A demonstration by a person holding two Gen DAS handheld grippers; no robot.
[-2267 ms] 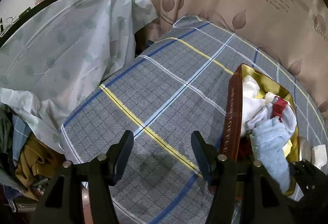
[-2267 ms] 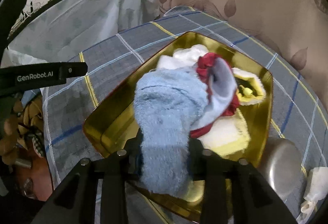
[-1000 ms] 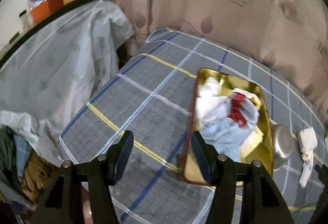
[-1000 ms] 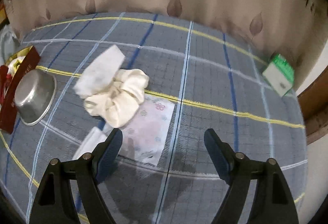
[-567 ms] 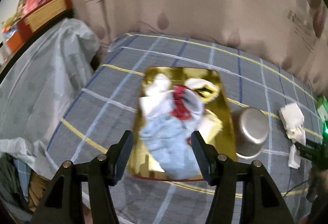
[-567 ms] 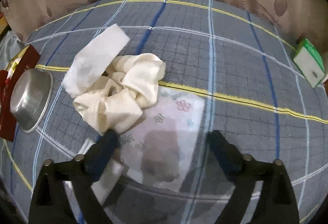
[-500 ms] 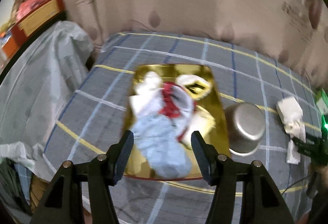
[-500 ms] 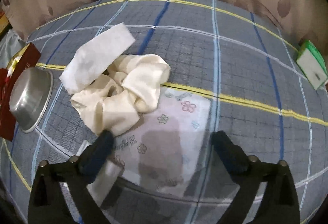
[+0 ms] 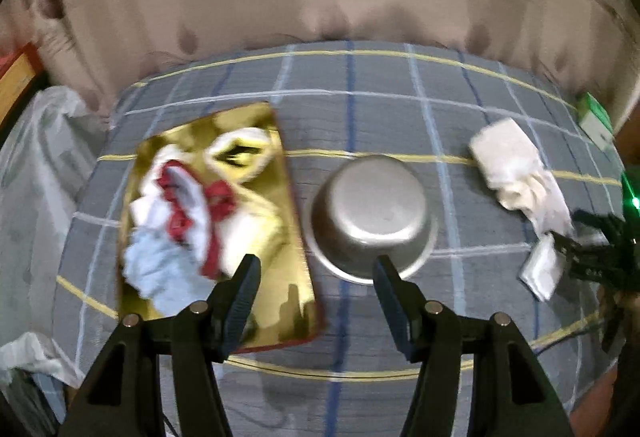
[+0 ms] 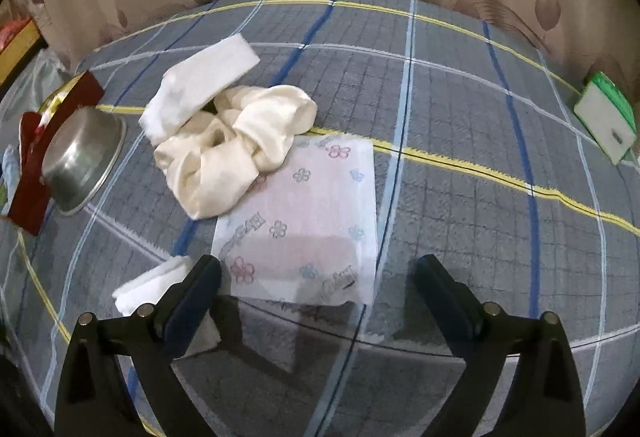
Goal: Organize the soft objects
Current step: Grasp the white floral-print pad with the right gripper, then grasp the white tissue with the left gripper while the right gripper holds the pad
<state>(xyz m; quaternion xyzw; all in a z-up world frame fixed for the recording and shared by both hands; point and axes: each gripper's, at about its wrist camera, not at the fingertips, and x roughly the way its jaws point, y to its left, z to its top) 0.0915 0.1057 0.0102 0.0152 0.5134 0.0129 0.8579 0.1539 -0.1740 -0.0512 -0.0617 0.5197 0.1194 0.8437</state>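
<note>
Lying in the middle left of the right wrist view is a cream cloth (image 10: 236, 153), all scrunched up, with a white folded cloth (image 10: 200, 85) resting on its upper left edge. A thin sheet with little flowers (image 10: 308, 225) sits just below and to the right of the cream cloth, tucked a bit under it. A small white folded piece (image 10: 156, 289) lies at the lower left, beside one black finger.

The right gripper (image 10: 316, 289) hangs over the flowered sheet. Its jaws are very wide and just starting to close a little, with nothing pinched between them yet.

In the left wrist view, a gold tray (image 9: 292, 221) sits at the middle left. It already has soft things piled in it: a fluffy blue cloth (image 9: 160, 269), a red and white one (image 9: 188, 205), and a white and yellow one (image 9: 240, 153). An upside-down metal bowl (image 9: 372, 213) stands just right of the tray. The left gripper (image 9: 316, 277) floats above the gap between tray and bowl, jaws fairly wide and empty.

So part of the job looks done, since some soft things are in the tray. The cream cloth, the white cloths and the flowered sheet are still out on the checked table cover (image 10: 460, 141). I think those come next. A green and white box (image 10: 604, 117) sits far off at the right edge.
</note>
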